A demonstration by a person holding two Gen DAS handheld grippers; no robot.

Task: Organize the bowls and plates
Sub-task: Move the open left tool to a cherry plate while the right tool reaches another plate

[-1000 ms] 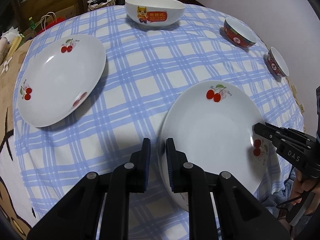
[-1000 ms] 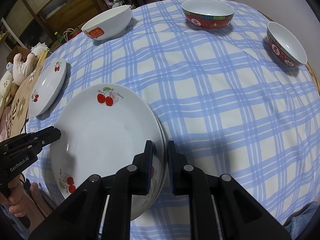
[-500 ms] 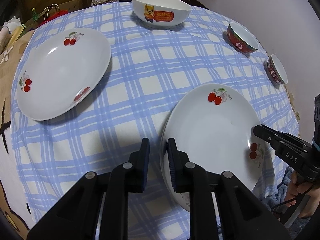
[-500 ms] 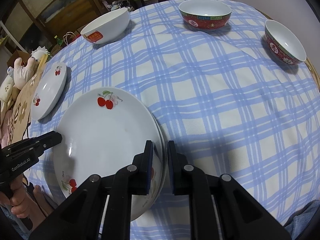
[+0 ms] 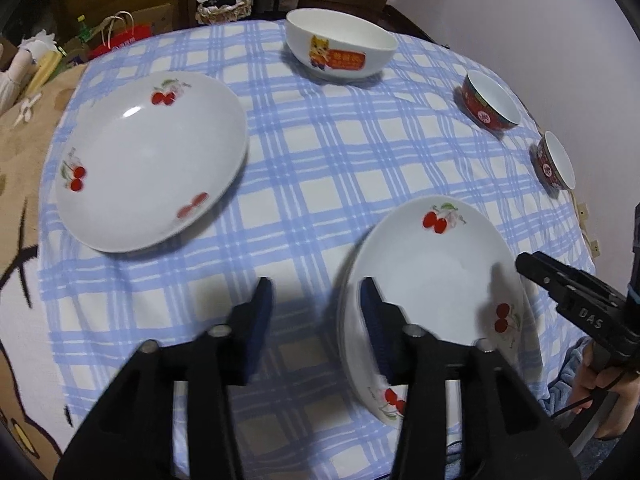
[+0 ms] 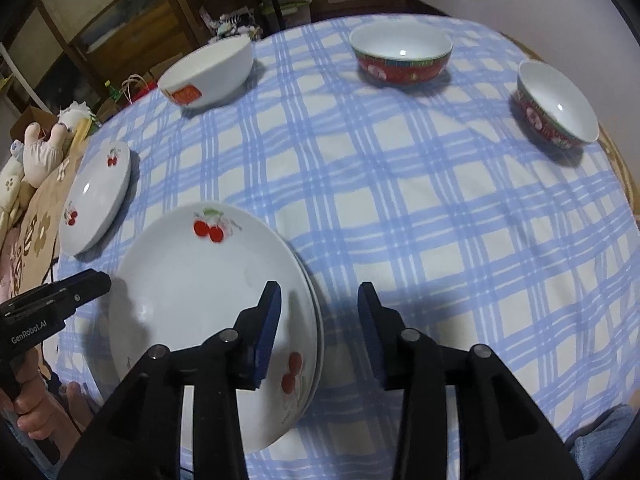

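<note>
Both claws are letting go at once. The left gripper [image 5: 316, 316] has its jaws opening, straddling the near-left rim of the plate stack [image 5: 436, 280]; the pads look clear of the china, tho one sits right over the rim. The right gripper [image 6: 318, 328] does the same on the opposite rim of the stack [image 6: 200, 292] — jaws opening, one pad over the plate, the other over bare cloth [image 6: 440, 240], nothing pinched. The right wrist cam shows a second rim peeking out under the top plate, so that's at least two cherry plates nested, resting flat near the table's front edge. So plates look partly done. Left to do, by the look of it: the lone plate [image 5: 148, 160] sits well apart on the left side of the cloth, not yet on the stack. Bowls appear untouched — the white bowl [image 5: 340, 54] w/ the cartoon sticker stands at the far edge, the red bowl [image 6: 402, 54] further right, and the 2nd red bowl [image 6: 556, 106] near the right edge, all three separate, none nested. Rough guess: under halfway. Likely next is fetching the lone plate, then grouping the bowls; the two red ones look a matched pair and should nest, while the white one seems bigger and prob goes underneath or stays alone. A hand [image 6: 28, 412] grips the left tool's handle, low in the right cam.
</note>
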